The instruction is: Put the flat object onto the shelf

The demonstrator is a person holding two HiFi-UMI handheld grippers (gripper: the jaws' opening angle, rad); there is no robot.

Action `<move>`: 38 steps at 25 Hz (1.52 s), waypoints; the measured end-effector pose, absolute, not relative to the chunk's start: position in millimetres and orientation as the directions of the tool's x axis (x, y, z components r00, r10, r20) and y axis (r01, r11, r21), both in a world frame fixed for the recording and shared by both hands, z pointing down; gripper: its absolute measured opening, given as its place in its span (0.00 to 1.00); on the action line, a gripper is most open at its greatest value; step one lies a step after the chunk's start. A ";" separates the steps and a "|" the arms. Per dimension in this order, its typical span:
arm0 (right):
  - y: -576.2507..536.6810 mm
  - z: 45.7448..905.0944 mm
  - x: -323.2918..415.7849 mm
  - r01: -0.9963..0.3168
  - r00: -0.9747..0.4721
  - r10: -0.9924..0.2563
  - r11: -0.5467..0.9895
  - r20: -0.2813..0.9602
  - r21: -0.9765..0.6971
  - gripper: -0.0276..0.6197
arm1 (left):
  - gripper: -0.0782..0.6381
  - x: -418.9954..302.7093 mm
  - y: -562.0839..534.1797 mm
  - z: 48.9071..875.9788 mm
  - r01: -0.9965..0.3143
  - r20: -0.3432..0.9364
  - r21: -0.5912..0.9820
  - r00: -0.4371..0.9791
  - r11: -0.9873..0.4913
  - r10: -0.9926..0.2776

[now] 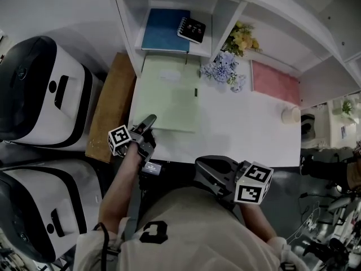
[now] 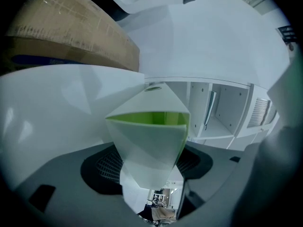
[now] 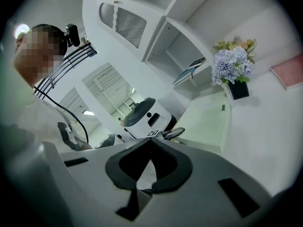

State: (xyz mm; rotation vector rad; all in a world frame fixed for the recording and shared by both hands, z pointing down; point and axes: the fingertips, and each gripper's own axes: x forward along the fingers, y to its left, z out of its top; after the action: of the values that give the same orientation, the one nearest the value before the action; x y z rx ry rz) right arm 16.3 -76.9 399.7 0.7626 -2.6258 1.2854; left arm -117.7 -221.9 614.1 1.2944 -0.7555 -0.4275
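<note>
So right now the green folder (image 1: 172, 92) is lying flat on the white desk (image 1: 242, 129), long side running toward 12 o'clock, with its far end right up against the bottom of the shelf (image 1: 125, 27). The cubby above it already has a blue book (image 1: 164, 30) and a little spiral notebook (image 1: 192, 29) in it.

Our left gripper (image 1: 148, 121) is on the folder's 7 o'clock corner. Looking down the tongs, that corner fills the gap between the pads, so we'd call it pinched. Our right gripper (image 1: 203, 165) is parked down at 5 o'clock, off the desk edge, tongs pressed together with nothing in them.

Handling-wise, we reckon it's light, fairly stiff plastic, hollow inside and probably a bit slick. Held by one corner it'll likely droop and twist, and a hard squeeze could collapse the edge. We'd grab deeper along the near short edge, maybe with the right tongs on the 5 o'clock corner too.
</note>
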 end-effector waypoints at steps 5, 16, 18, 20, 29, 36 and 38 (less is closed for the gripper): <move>-77.0 399.9 17.2 -0.486 -0.867 -0.382 0.516 0.319 -0.705 0.08 | 0.55 -116.2 -226.9 614.3 -0.123 0.261 0.962 0.690 0.245 -0.675; -79.1 404.4 12.1 -0.486 -0.869 -0.368 0.515 0.330 -0.706 0.08 | 0.56 -116.4 -230.3 615.9 -0.125 0.260 0.962 0.692 0.244 -0.673; -79.0 405.0 11.3 -0.487 -0.869 -0.365 0.515 0.333 -0.706 0.08 | 0.56 -116.5 -231.0 616.5 -0.126 0.261 0.962 0.693 0.243 -0.672; -79.4 405.7 10.5 -0.488 -0.869 -0.364 0.514 0.336 -0.705 0.08 | 0.56 -116.5 -232.3 617.5 -0.126 0.261 0.962 0.693 0.243 -0.672; -82.9 408.7 8.5 -0.495 -0.864 -0.367 0.505 0.344 -0.707 0.08 | 0.56 -116.5 -240.5 620.0 -0.129 0.263 0.961 0.698 0.244 -0.666; -85.5 409.4 7.5 -0.503 -0.860 -0.373 0.494 0.349 -0.709 0.08 | 0.56 -115.8 -247.3 620.7 -0.131 0.265 0.960 0.703 0.246 -0.660; -86.2 410.0 7.4 -0.505 -0.858 -0.377 0.490 0.350 -0.710 0.08 | 0.56 -115.5 -248.8 620.6 -0.130 0.265 0.960 0.705 0.247 -0.658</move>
State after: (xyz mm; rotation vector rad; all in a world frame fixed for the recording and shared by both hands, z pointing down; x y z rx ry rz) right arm 7.4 -86.2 410.0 0.7699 -2.5823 1.3057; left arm -115.5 -248.8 620.6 1.2965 -0.7460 -0.4088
